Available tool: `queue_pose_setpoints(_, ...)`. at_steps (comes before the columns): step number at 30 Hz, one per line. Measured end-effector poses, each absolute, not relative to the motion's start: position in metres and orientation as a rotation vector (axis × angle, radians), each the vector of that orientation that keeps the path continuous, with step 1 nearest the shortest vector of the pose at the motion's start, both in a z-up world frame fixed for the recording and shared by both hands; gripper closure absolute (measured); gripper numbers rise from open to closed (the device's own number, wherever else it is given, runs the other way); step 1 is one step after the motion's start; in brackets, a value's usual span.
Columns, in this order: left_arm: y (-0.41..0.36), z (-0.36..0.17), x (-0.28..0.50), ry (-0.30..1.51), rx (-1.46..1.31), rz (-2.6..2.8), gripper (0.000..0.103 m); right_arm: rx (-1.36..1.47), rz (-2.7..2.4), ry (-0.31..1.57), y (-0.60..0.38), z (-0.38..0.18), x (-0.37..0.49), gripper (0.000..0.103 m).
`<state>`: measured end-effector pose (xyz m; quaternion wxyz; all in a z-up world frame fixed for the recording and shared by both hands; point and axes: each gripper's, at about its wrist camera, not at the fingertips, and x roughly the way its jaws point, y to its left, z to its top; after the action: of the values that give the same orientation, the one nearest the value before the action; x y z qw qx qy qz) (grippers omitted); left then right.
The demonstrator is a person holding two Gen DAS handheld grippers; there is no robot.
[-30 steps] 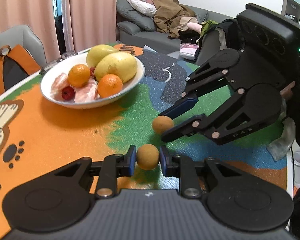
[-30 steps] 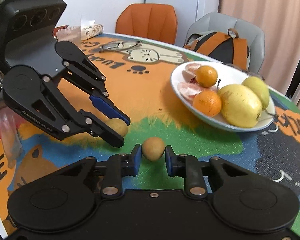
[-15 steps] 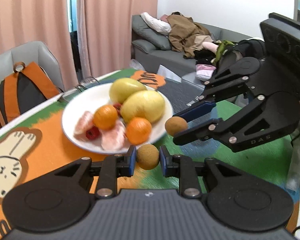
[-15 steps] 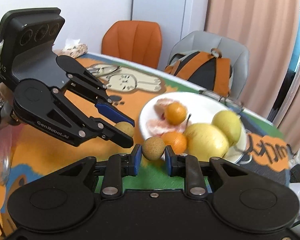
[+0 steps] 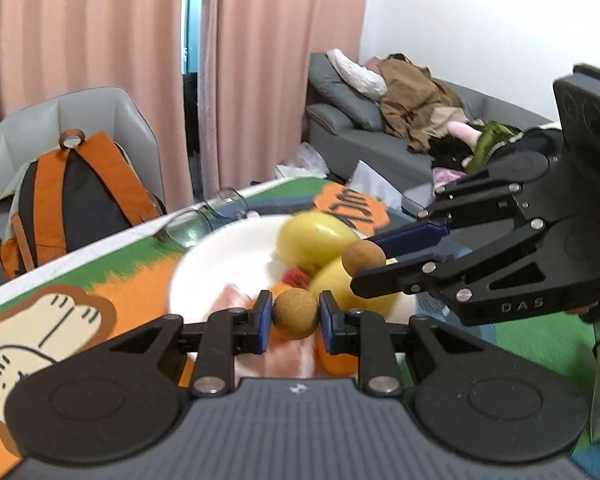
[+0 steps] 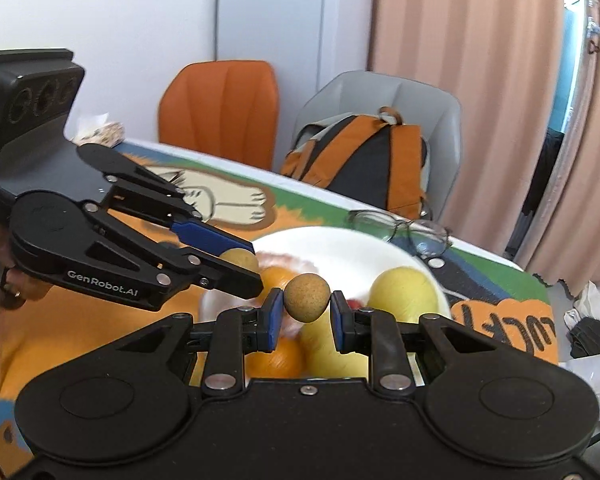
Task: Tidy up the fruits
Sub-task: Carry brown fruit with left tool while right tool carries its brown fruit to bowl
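Observation:
My left gripper [image 5: 294,316] is shut on a small round brown fruit [image 5: 295,313], held in the air over the near side of the white plate [image 5: 216,256]. My right gripper [image 6: 305,308] is shut on a second small brown fruit [image 6: 306,298], also above the plate [image 6: 340,244]. Each gripper shows in the other's view: the right one [image 5: 374,258] with its fruit [image 5: 362,257] at right, the left one [image 6: 242,262] with its fruit [image 6: 240,258] at left. The plate holds yellow pears [image 5: 314,236], oranges [image 6: 278,354], pink peeled segments and a red fruit.
The plate sits on a colourful cartoon-print tablecloth [image 5: 60,320]. Eyeglasses [image 6: 400,226] lie just beyond the plate near the table's far edge. A grey chair with an orange-and-black backpack [image 5: 72,200] and an orange chair [image 6: 220,108] stand behind. A sofa [image 5: 380,132] is further back.
Both grippers have risen from the tablecloth with their brown fruits and moved toward the plate; they now hang over its contents. The jaws have stayed shut throughout.

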<state>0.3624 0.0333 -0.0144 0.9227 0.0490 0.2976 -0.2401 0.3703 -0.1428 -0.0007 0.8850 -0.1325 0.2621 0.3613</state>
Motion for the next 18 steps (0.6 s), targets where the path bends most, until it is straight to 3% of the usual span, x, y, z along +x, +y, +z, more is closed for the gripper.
queue_pose_setpoints(18, 0.028, -0.017, 0.406, 0.621, 0.064, -0.393, 0.079, -0.209, 0.664, 0.596, -0.143, -0.014, 0.404, 0.079)
